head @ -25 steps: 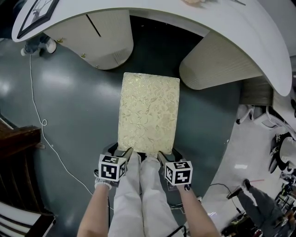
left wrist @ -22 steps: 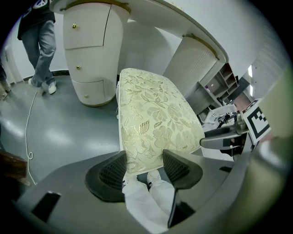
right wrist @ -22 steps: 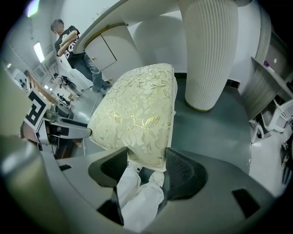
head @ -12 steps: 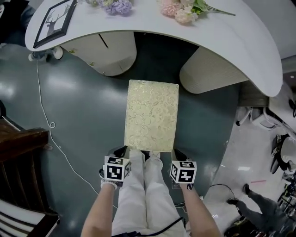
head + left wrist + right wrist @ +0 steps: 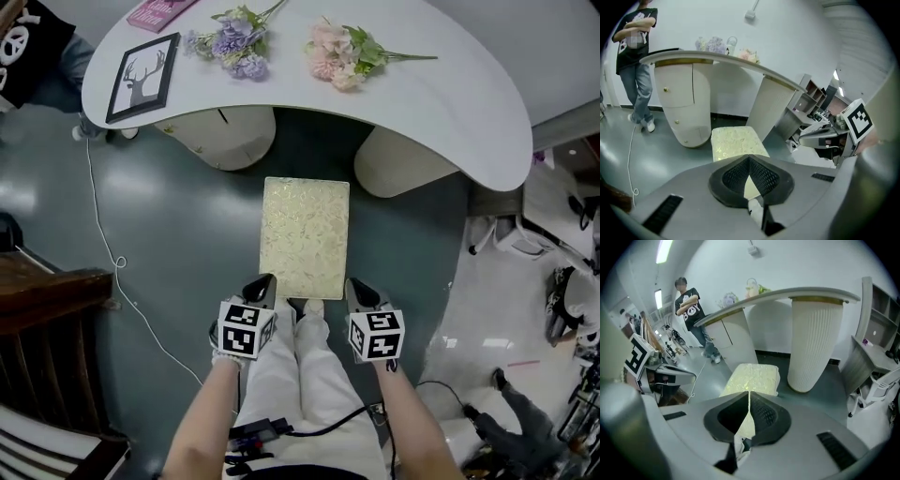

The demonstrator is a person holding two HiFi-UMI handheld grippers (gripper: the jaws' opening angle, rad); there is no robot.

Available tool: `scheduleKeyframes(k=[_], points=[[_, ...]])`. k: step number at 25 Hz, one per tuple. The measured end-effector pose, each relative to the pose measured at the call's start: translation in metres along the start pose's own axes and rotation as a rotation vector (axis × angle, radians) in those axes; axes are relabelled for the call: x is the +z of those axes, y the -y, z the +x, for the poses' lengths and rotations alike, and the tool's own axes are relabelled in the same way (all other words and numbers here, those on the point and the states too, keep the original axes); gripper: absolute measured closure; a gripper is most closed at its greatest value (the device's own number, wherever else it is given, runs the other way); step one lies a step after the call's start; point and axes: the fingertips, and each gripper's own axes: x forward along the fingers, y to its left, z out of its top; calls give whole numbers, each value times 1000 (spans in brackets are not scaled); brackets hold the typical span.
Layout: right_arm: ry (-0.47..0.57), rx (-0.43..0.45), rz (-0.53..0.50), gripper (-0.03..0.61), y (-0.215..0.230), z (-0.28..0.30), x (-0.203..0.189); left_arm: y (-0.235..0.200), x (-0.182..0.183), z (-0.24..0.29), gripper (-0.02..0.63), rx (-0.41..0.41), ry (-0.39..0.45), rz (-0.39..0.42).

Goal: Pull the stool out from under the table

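Apparently done: stool [image 5: 304, 236] mid-frame, clear of table [image 5: 450, 94]; left gripper [image 5: 264, 281], right gripper [image 5: 357, 285] pressed together, empty; next, just withdraw.

Office-like room: curved white table [image 5: 450, 103], shelves [image 5: 881, 329], office chair [image 5: 874, 387].

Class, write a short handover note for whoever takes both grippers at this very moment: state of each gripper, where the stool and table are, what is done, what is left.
Left gripper: shut, empty, off the stool, by its near-left corner.
Right gripper: shut, empty, by the near-right corner.
Stool: on the floor in front of the table, whole seat clear of the tabletop.
Done: stool is out from under.
Left: probably nothing; regrip only if it should come nearer.
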Motion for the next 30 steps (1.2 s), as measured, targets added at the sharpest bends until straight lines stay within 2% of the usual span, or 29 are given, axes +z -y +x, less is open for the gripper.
scheduleKeyframes(k=[9,18,23,30], points=[[157,-4,-55,540,-20,-65,86,51,114,-64,598,-123,197,177],[340,-3,-88,539,-42,-135,165,87,207,-141,598,-142,381,354],[444,-10,-135,538,-57,-177,207,101,244,-182,598,-137,472,417],[590,-30,-182,540,-70,-237,250,118,274,-230,598,-125,568,467]])
